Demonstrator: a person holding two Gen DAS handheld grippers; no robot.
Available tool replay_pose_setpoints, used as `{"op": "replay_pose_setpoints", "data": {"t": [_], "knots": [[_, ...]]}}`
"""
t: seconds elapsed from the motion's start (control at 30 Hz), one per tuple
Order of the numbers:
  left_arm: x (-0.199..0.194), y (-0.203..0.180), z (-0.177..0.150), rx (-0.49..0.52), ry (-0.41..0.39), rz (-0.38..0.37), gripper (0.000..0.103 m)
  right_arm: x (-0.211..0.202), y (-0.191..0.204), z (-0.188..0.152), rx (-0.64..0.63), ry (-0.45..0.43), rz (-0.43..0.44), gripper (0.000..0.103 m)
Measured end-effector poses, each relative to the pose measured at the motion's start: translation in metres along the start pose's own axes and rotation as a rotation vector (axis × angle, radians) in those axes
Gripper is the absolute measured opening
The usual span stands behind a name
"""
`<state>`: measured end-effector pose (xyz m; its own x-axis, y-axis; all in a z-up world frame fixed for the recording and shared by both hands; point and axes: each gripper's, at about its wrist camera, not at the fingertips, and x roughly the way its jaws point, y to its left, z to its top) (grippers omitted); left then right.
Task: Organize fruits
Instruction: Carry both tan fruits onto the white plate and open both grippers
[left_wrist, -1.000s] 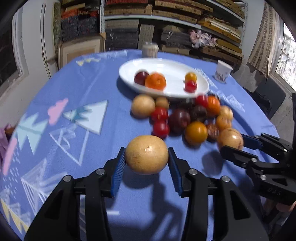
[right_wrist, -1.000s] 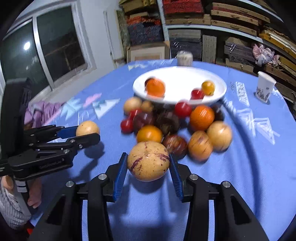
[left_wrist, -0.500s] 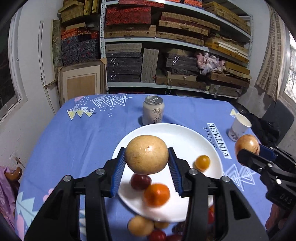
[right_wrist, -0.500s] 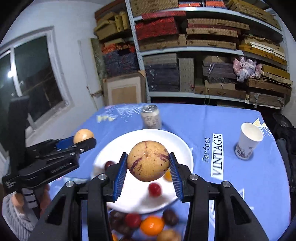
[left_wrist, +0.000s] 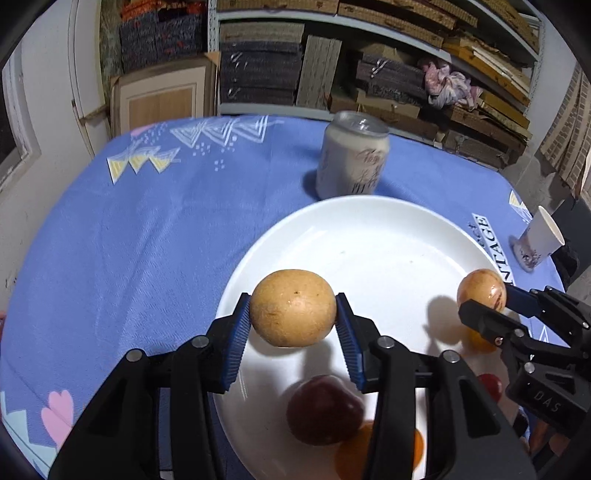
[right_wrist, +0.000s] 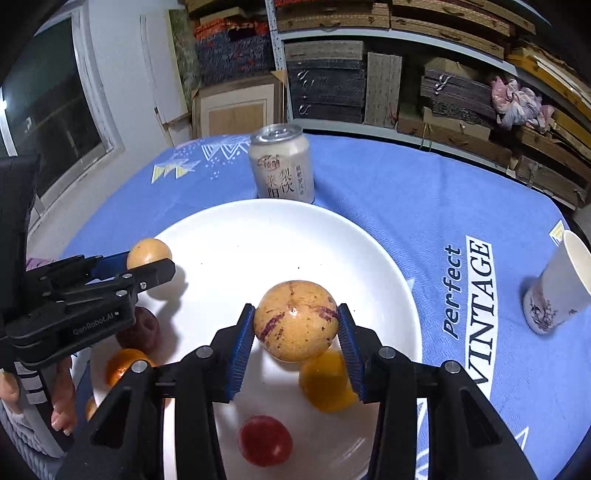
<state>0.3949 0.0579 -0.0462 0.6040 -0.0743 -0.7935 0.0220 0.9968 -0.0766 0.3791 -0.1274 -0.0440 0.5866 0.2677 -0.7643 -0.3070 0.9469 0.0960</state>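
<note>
We hold a round tan-skinned fruit (left_wrist: 293, 307) between the blue ribbed pads of our left gripper (left_wrist: 293, 325), which is clamped on it at its widest part, so it sits level and cannot roll out; it hangs above the near-left part of the wide white ceramic plate (left_wrist: 369, 229), clear of the surface as far as its shadow suggests. Our right gripper (right_wrist: 296, 328) is closed the same way on a round yellowish fruit with purple streaks (right_wrist: 296, 320), carried over the middle of that plate. Both fruits are where they are, we judge, because the plate is the collecting place and each needs a free patch to land on. Beneath and beside them already lie a dark red plum-like fruit (left_wrist: 325, 410), a small orange citrus (right_wrist: 123, 363), a yellow-orange round fruit (right_wrist: 325, 382) and a small red one (right_wrist: 265, 440). The far half of the plate is bare, so setting down there would avoid knocking the others. Just behind the plate stands a pale drink can (right_wrist: 281, 164), and well off to the right a white paper cup (right_wrist: 557, 284), all on the blue printed tablecloth (left_wrist: 147, 229)
</note>
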Motion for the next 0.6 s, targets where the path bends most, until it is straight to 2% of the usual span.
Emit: {"op": "replay_pose_setpoints", "data": {"t": [0.17, 0.23, 0.37, 0.43, 0.53, 0.57, 0.6], "knots": [[0.004, 0.001, -0.001, 0.004, 0.000, -0.008, 0.045, 0.007, 0.002, 0.001, -0.006, 0.029, 0.010, 0.046], [0.002, 0.000, -0.001, 0.003, -0.010, -0.006, 0.054, 0.007, 0.000, 0.001, 0.001, 0.027, 0.003, 0.048], [-0.008, -0.001, 0.000, -0.003, -0.035, -0.020, 0.068, 0.002, -0.004, 0.001, 0.012, 0.011, -0.011, 0.060], [-0.014, -0.002, -0.001, 0.002, -0.053, -0.012, 0.077, -0.005, -0.006, 0.002, 0.014, -0.008, -0.023, 0.061], [-0.033, 0.002, 0.001, -0.008, -0.089, -0.016, 0.079, -0.040, -0.011, 0.005, 0.054, -0.112, 0.002, 0.063], [-0.045, 0.005, 0.001, -0.026, -0.108, -0.024, 0.081, -0.064, -0.012, 0.006, 0.081, -0.184, 0.023, 0.067], [-0.057, 0.010, 0.001, -0.045, -0.135, -0.025, 0.088, -0.084, -0.013, 0.006, 0.102, -0.245, 0.039, 0.081]]}}
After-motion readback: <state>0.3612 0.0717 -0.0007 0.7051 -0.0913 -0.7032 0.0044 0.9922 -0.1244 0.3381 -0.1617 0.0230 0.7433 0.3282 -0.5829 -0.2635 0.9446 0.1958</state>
